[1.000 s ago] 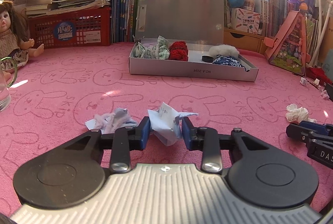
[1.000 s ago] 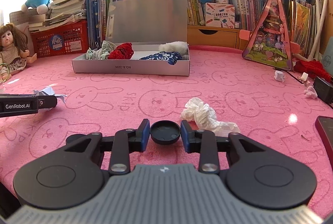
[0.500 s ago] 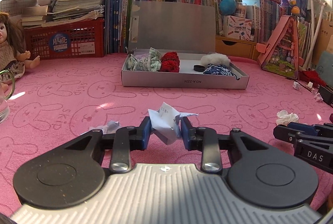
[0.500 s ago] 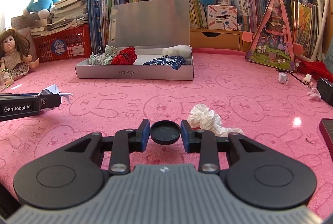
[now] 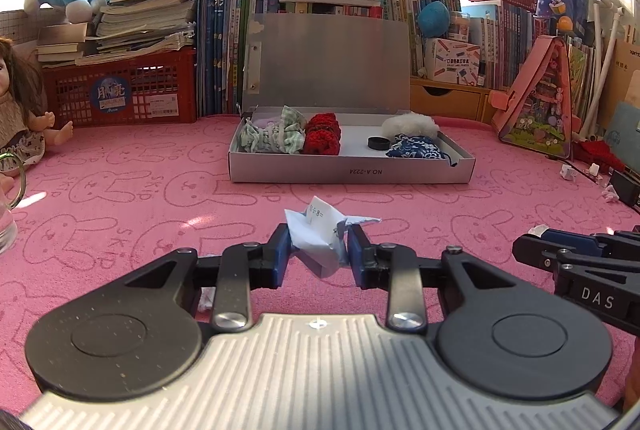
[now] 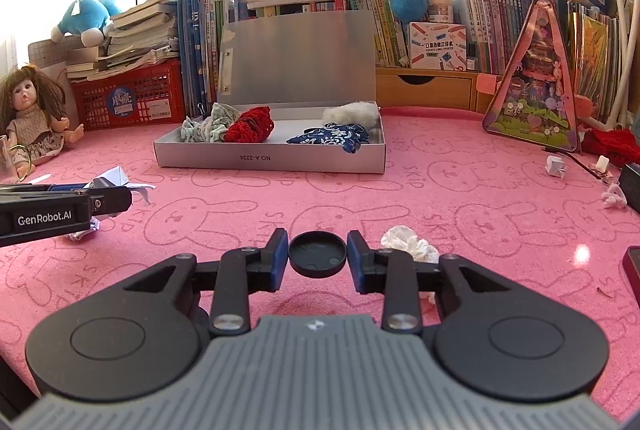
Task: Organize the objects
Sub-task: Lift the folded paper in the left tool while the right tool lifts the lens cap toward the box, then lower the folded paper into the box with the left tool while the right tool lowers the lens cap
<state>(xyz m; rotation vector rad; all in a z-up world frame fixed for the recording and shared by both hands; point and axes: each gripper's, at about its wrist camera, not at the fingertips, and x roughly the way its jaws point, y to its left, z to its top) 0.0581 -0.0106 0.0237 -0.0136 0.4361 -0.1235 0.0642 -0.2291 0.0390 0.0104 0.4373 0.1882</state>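
My left gripper (image 5: 318, 256) is shut on a crumpled white paper scrap (image 5: 320, 236) and holds it above the pink mat. My right gripper (image 6: 317, 256) is shut on a round black lid (image 6: 317, 257), also off the mat. An open grey box (image 5: 352, 172) stands ahead with its lid up; it holds green cloth (image 5: 272, 138), red knit (image 5: 322, 134), a small black ring (image 5: 378, 143), white fluff (image 5: 410, 124) and a blue patterned pouch (image 5: 416, 148). The box also shows in the right wrist view (image 6: 272, 160). The left gripper appears at the right view's left edge (image 6: 116, 198).
A crumpled white tissue (image 6: 410, 244) lies just right of my right gripper. A doll (image 6: 34, 118) and red crate (image 6: 132, 100) stand far left, books and plush toys behind the box, a pink triangular toy house (image 6: 536, 98) at right. Small white scraps (image 6: 558, 166) lie far right.
Both grippers have lifted and moved forward with their loads; the box looks nearer. The paper pile that lay left of my left gripper has dropped out of sight below it.
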